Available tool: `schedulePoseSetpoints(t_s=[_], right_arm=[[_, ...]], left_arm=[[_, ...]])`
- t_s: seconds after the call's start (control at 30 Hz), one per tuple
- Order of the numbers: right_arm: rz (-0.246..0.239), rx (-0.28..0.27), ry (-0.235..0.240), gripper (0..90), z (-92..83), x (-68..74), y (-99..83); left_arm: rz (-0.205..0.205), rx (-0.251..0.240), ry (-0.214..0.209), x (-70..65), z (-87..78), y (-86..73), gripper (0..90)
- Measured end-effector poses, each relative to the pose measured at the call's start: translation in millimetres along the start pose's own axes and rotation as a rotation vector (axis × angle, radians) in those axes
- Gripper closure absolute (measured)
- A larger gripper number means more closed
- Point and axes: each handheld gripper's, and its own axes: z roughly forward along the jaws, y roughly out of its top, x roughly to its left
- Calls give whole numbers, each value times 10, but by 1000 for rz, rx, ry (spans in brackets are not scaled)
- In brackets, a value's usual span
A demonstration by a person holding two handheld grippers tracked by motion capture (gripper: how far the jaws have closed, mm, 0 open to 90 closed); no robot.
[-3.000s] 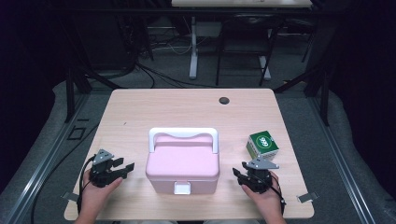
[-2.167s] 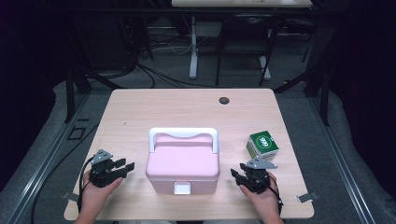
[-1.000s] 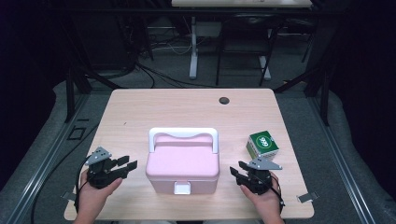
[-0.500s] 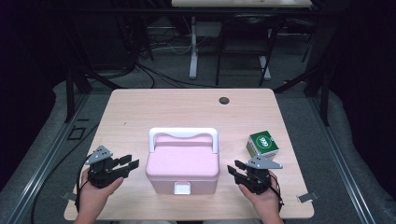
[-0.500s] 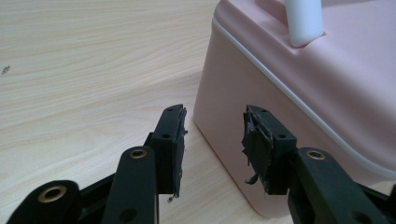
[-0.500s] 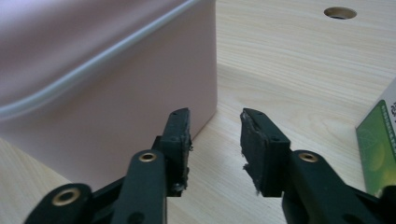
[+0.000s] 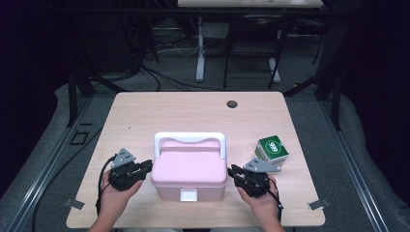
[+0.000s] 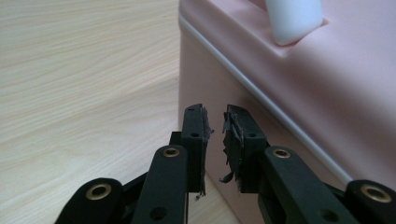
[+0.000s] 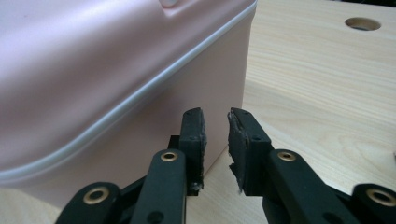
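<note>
The left tool (image 7: 145,167) is sitting beside the pink box (image 7: 189,166), jaws slightly parted and grasping nothing. The right tool (image 7: 235,172) is flanking the other side, likewise released.

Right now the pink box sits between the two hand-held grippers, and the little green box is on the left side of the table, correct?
Not quite. The green box is on the right side of the table, behind the right hand-held gripper, as the high view shows. The pink box does sit between the grippers.

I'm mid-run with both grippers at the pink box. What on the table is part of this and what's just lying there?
In play, as far as placement suggests:
- pink plastic box with white handle
- left gripper, at its left side
- right gripper, at its right side

Lying about:
- green-and-white cube, untouched
- round cable hole in the wooden table
</note>
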Motion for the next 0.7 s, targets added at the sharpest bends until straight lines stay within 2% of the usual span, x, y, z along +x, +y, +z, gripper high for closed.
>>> schedulePoseSetpoints(t_s=[0.07, 0.23, 0.33, 0.7], right_arm=[[5, -7, -20, 741, 4, 13, 2], [3, -23, 1, 786, 9, 36, 3], [1, -20, -31, 791, 13, 61, -3], [20, -42, -16, 891, -30, 69, -29]], left_arm=[[2, 1, 12, -12, 17, -6, 790], [1, -10, -11, -17, 27, -20, 860], [-3, -11, -14, -28, 33, -20, 874], [2, -9, -29, -101, 28, -31, 900]])
